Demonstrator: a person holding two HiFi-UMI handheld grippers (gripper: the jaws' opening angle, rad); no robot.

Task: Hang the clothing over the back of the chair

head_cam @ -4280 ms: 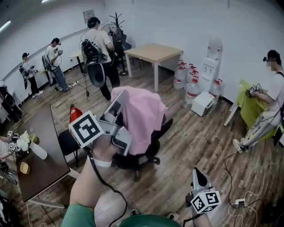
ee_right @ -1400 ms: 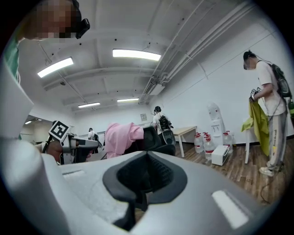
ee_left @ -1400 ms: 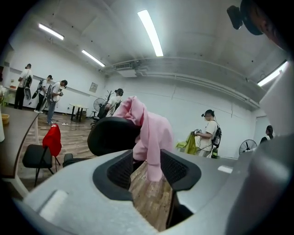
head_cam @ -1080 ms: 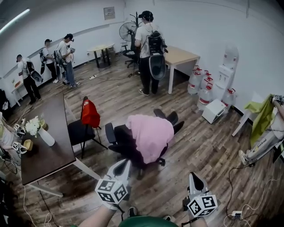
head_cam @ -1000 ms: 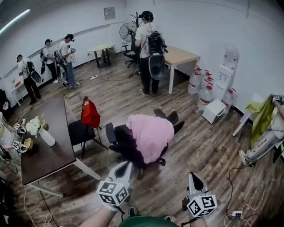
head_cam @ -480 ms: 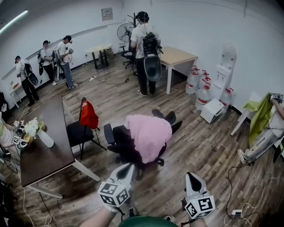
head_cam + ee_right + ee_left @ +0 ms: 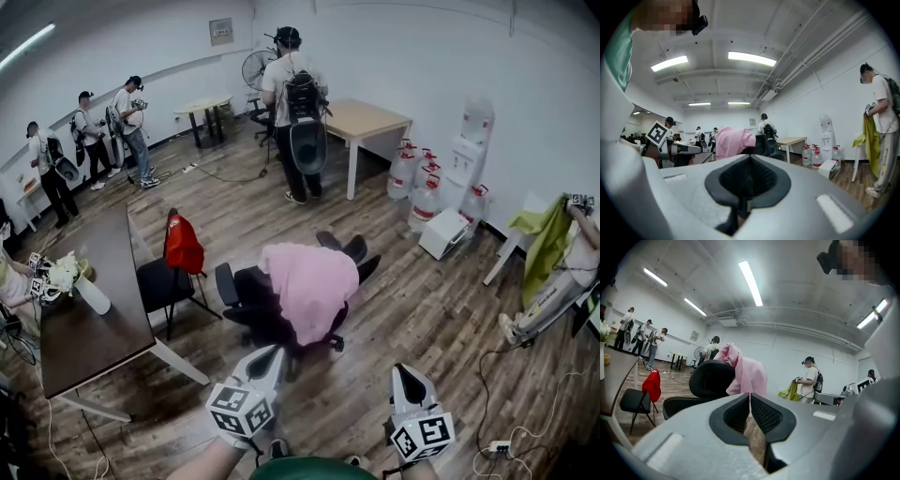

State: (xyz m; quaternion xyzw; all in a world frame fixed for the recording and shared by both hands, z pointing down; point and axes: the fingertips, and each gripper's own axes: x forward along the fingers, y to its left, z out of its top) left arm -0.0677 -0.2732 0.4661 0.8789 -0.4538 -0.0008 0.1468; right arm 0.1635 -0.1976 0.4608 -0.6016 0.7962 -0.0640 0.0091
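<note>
Pink clothing lies draped over the back of the black chair; left gripper and right gripper well apart from it, jaws pressed together, empty; hanging looks done.

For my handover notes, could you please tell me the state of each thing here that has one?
Pink clothing: draped over the office chair's back, held by neither tool.
Office chair: upright on the floor, back covered.
Left tool: shut, empty.
Right tool: shut, empty.
Red garment: hung on the small black chair's back.
</note>
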